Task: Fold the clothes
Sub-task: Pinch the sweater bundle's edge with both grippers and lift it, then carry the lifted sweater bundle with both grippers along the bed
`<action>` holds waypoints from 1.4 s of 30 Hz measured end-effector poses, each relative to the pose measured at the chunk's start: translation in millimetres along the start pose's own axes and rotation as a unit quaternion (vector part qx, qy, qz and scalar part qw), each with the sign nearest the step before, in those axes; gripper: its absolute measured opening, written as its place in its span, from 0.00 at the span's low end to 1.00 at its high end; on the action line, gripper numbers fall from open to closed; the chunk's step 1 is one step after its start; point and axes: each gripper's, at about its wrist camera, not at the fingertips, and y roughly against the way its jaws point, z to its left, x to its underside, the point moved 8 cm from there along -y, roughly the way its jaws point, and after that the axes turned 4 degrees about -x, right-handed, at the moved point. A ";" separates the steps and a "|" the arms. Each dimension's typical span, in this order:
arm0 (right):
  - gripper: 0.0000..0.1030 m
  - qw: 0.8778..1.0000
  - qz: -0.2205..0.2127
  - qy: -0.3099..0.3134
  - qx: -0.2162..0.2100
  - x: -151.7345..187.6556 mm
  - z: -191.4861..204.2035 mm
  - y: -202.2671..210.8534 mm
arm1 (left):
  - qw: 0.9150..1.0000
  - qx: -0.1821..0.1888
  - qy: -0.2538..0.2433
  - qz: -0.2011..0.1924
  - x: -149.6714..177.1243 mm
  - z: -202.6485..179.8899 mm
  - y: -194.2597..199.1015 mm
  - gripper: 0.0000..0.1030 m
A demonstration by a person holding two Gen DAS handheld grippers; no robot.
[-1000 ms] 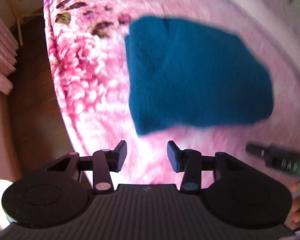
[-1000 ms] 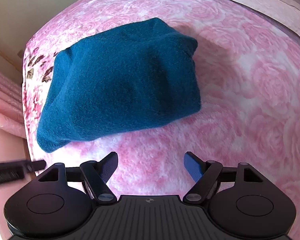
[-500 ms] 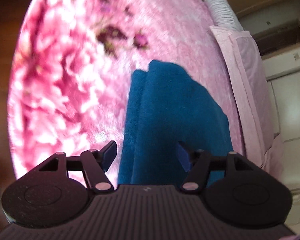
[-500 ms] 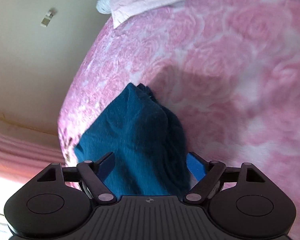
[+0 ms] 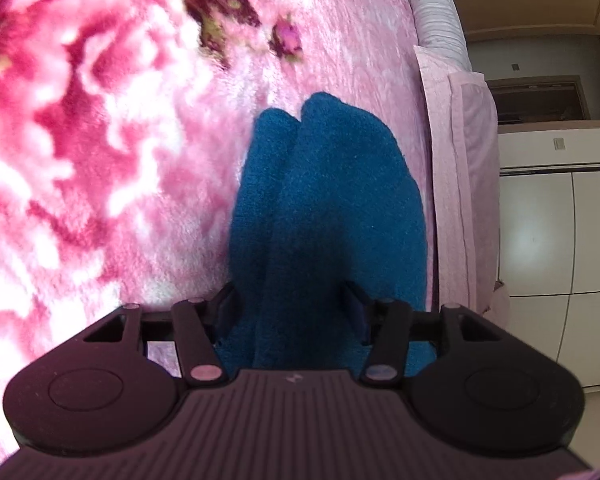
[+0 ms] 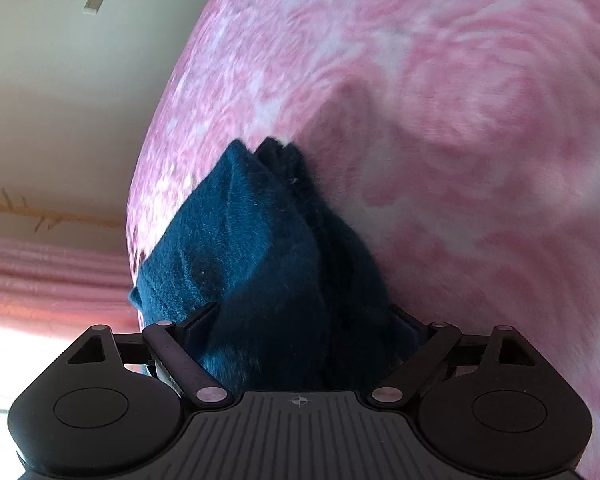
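A folded teal fleece garment lies on a pink floral blanket. In the left wrist view its near end fills the gap of my left gripper; the jaws are closing and both pads touch the cloth, some of which spills past the right finger. In the right wrist view the same garment runs away from my right gripper over the rose-patterned blanket. Those jaws are opening wide, with the thick end of the garment between them.
A striped pillow and a pale pink sheet line the bed's far side, with white cabinets beyond. In the right wrist view the bed's edge drops to a cream wall and a pink curtain.
Both grippers came down from in front of the garment and turned onto its opposite ends. The cloth now sits between each pair of fingers. The right jaws have widened.
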 end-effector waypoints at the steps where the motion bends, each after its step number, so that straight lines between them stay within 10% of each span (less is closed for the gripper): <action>1: 0.86 1.000 0.009 0.002 -0.006 -0.9 0.5 -3.2 | 1.000 -0.001 -0.003 0.002 -0.1 -0.4 -1.7 0.43; 4: 0.86 0.999 0.032 0.008 -0.028 -0.8 3.9 -10.1 | 1.000 0.001 -0.010 0.010 -0.2 -1.9 -5.8 0.36; 13: 0.40 0.997 0.007 -0.034 -0.073 16.9 5.9 -6.9 | 0.999 0.009 -0.047 0.012 -5.3 -17.5 3.7 0.20; 25: 0.35 0.975 -0.129 -0.129 -0.123 103.9 48.8 53.1 | 0.995 0.000 -0.105 -0.001 -50.2 -72.3 75.6 0.19; 31: 0.35 0.952 -0.193 -0.199 -0.132 121.0 80.0 23.2 | 0.989 0.004 -0.140 0.038 -109.7 -75.6 89.8 0.19; 42: 0.35 0.897 -0.330 -0.264 -0.129 72.9 145.9 -74.8 | 0.955 0.011 -0.270 0.123 -285.6 -103.2 53.4 0.19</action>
